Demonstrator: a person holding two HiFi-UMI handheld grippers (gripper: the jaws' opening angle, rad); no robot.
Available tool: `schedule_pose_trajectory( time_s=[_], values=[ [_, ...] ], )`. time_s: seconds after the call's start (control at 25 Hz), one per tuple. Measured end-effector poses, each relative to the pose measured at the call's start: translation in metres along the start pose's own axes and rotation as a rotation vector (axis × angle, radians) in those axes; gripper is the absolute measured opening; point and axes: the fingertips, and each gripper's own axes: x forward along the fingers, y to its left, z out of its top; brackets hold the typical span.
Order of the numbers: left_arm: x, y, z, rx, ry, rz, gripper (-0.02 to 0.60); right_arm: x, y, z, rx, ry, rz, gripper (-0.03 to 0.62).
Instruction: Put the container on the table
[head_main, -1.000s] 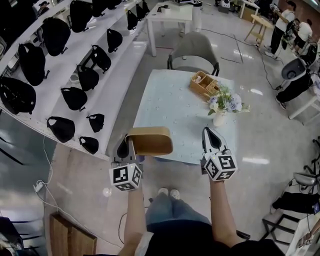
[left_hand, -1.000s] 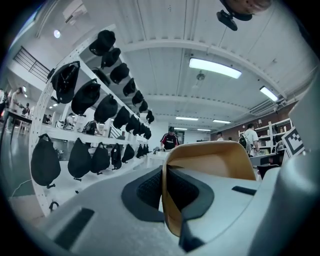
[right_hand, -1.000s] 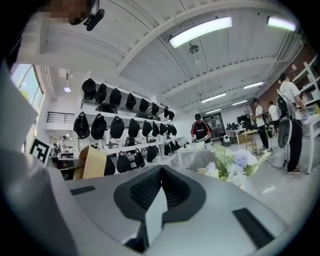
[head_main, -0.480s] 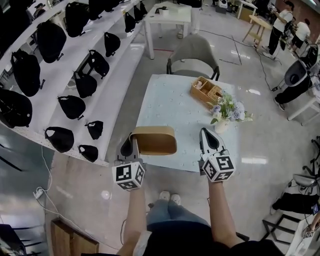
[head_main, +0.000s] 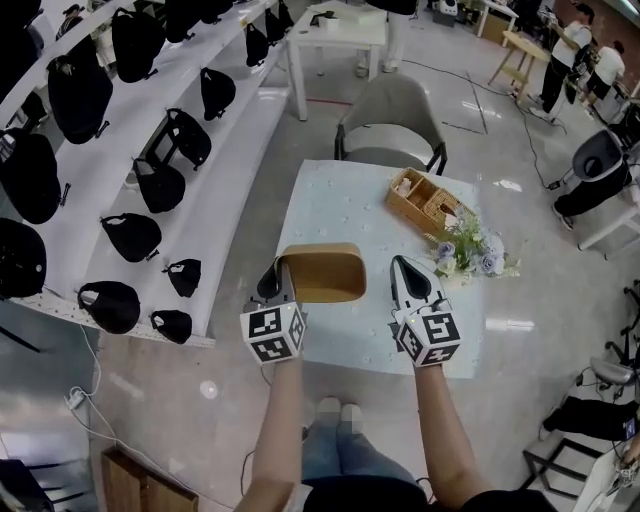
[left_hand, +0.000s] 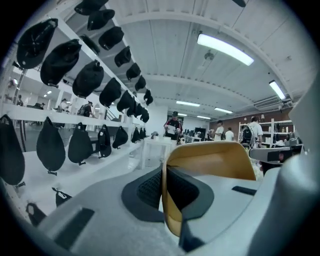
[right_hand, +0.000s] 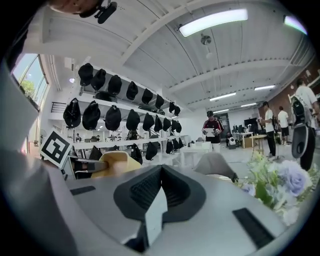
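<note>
No word, brand or number is legible — the marker cubes show only square patterns.

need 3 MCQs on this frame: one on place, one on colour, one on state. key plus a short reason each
1. Where on the table does the divided basket stand, seen from the head view?
A) near left corner
B) far right part
C) dead centre

2. What colour is the container in the left gripper?
A) blue
B) black
C) tan wood

3. How are the jaws of the right gripper?
A) together, nothing between
B) wide apart
C) shut on the container

Key:
1 B: the basket sits at the table's far right, beyond the flowers.
2 C: the wall clamped in the left jaws is light brown wood.
3 A: the right gripper view shows the jaws meeting with nothing held.
</note>
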Motion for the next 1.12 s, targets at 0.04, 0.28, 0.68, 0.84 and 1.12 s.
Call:
schedule_pose_trajectory(
  time_s=[0.04, 0.28, 0.68, 0.84, 1.12],
  values=[
    [0.015, 0.0, -0.005, -0.004, 0.025, 0.0, 0.009, 0.011, -0.003, -0.004, -0.005, 0.008, 0.002, -0.002],
    [0.098, -0.004, -0.058, -0.023, 0.184, -0.006, 0.009, 0.069, -0.02, -0.046, -0.033, 0.072, 0.018, -0.002],
    [0.184, -0.017, -0.173, -0.083, 0.484, -0.031, 0.009, 0.134, -0.051, -0.14, -0.023, 0.187, 0.037, -0.002],
    [0.202, -0.018, -0.193, -0.099, 0.554, -0.036, 0.009, 0.147, -0.068, -0.164, 0.008, 0.22, 0.029, -0.002],
    [0.217, -0.023, -0.223, -0.103, 0.655, -0.041, 0.011, 0.157, -0.079, -0.182, 0.013, 0.261, 0.024, -0.002]
  ],
)
